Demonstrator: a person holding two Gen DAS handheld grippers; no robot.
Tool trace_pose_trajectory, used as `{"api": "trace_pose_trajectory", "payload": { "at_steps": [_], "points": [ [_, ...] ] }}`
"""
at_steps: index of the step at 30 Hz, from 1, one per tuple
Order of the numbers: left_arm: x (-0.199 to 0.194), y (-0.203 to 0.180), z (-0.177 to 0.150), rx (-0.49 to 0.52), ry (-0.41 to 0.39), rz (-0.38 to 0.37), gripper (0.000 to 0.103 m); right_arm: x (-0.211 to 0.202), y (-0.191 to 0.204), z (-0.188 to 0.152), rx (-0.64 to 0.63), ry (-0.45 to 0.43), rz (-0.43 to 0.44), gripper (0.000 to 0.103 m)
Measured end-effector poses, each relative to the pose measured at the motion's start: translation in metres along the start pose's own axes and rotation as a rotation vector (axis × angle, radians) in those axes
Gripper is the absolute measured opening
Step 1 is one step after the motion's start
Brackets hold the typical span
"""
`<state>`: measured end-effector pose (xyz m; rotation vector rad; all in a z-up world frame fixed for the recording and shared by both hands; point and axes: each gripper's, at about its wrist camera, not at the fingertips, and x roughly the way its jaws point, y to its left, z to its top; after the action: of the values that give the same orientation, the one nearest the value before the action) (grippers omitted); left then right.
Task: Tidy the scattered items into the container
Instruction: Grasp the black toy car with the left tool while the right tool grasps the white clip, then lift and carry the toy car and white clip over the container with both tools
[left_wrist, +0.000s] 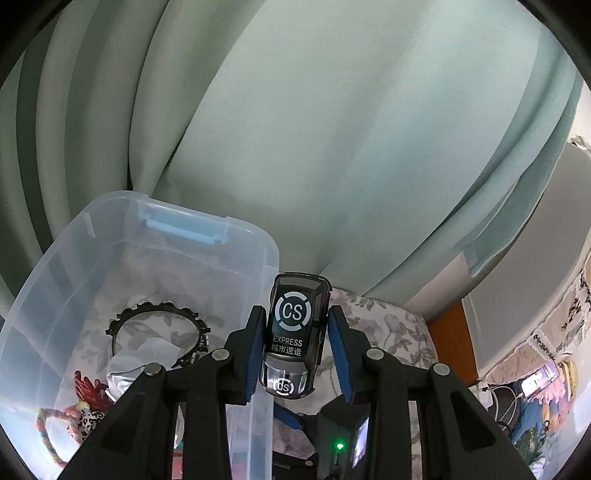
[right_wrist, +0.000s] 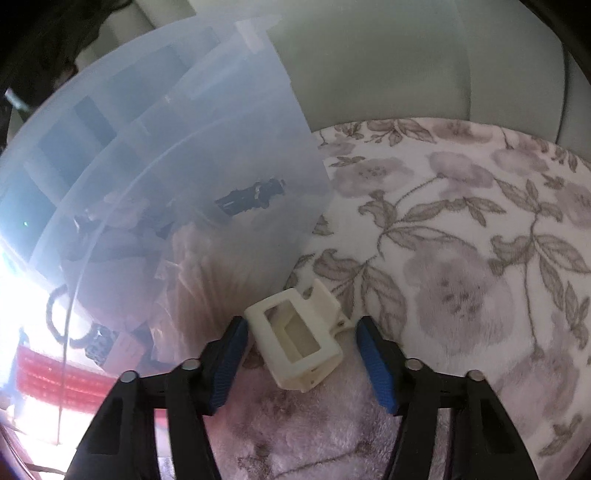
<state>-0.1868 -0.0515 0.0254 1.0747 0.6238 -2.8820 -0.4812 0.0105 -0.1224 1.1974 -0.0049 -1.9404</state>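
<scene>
L hand-held gripper (left_wrist: 295, 347) clamps toy van (left_wrist: 293, 332); bin (left_wrist: 255, 236) contents blurry.

Each claw (left_wrist: 297, 350) (right_wrist: 301, 363) has black arms, blue ribbed pads, silver screws.

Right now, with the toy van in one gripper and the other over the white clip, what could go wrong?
1. The toy van hangs beside the clear bin's rim, not over the inside; released here, it may land outside.
2. The white clip lies skewed between the right gripper jaws and may twist away as they close.
3. The clip lies close to the bin wall, which a jaw could nudge.
</scene>
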Motion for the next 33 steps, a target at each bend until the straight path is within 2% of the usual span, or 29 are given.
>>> {"api": "trace_pose_trajectory", "payload": {
  "at_steps": [10,18,26,33],
  "points": [
    [-0.015,0.004,-0.006,-0.022,0.017,0.013,0.036,-0.02,0.0,-0.005,0.044,-0.009,0.011,0.048],
    [-0.039,0.002,-0.015,-0.029,0.03,0.007,0.036,-0.054,0.01,-0.021,0.076,-0.028,-0.012,0.048],
    [-0.079,-0.004,-0.02,-0.029,-0.001,-0.017,0.036,-0.121,0.016,-0.035,0.15,-0.124,-0.049,0.048],
    [-0.119,-0.007,-0.022,-0.022,-0.046,-0.041,0.036,-0.185,0.037,-0.034,0.176,-0.255,-0.084,0.048]
  ]
}}
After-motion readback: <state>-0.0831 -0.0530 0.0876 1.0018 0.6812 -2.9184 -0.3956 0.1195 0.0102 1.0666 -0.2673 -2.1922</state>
